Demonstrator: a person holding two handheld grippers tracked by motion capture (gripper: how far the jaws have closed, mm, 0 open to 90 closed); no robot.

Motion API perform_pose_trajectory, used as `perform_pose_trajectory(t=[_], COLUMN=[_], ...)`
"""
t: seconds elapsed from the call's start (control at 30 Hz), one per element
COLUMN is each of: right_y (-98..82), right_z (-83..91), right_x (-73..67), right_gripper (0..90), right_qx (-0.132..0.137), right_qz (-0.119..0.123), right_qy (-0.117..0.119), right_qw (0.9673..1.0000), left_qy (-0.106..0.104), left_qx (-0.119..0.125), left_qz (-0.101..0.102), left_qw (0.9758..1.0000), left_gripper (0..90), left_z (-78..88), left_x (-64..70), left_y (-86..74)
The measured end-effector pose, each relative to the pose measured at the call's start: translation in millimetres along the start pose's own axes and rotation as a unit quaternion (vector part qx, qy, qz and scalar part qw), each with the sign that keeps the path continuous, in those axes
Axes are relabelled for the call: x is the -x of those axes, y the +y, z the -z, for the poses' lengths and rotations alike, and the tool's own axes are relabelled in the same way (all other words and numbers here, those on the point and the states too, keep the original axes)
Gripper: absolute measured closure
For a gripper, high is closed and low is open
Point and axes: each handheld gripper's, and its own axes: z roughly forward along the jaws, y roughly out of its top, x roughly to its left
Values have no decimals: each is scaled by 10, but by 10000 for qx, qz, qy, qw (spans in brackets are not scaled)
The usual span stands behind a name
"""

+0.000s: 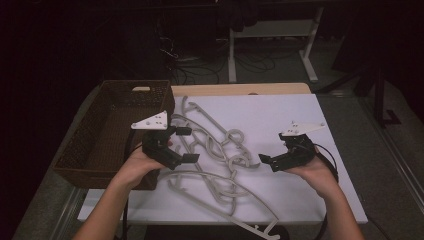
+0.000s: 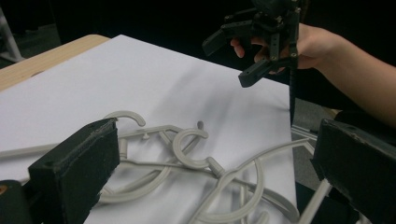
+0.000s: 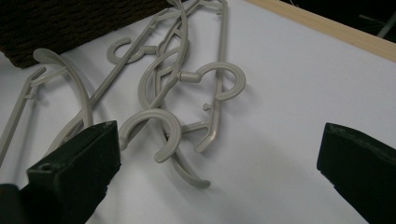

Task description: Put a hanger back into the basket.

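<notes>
Both claws hung spread and empty above the table. The left claw hovered at the left edge of the tangled grey hangers, which spread from it toward three o'clock. The right claw sat beyond them at three o'clock, apart. A wicker basket stood at nine o'clock.

Smooth, matt grey plastic hangers lie on a matt white sheet over a pale wood tabletop, beside a rough dark woven basket.
</notes>
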Motion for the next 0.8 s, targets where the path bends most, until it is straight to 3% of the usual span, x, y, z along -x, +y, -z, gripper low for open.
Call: perform_pose_trajectory(t=[0.33, 0.5, 0.8], right_y=[-19, -87, -185], right_z=[-21, -74, -126], right_x=[-17, -71, -138], right_gripper=[0, 8, 8], right_qx=[-43, -157, -285], right_qz=[-55, -39, -14], right_qy=[37, 108, 156], right_qw=[10000, 9998, 9995], left_qy=[-167, -249, -222], left_qx=[-33, -307, -713], left_qz=[44, 34, 60], left_qw=[9998, 9992, 9972], left_gripper=[0, 0, 0], left_z=[-277, -498, -622], left_x=[-20, -28, -65], left_y=[-33, -193, -388])
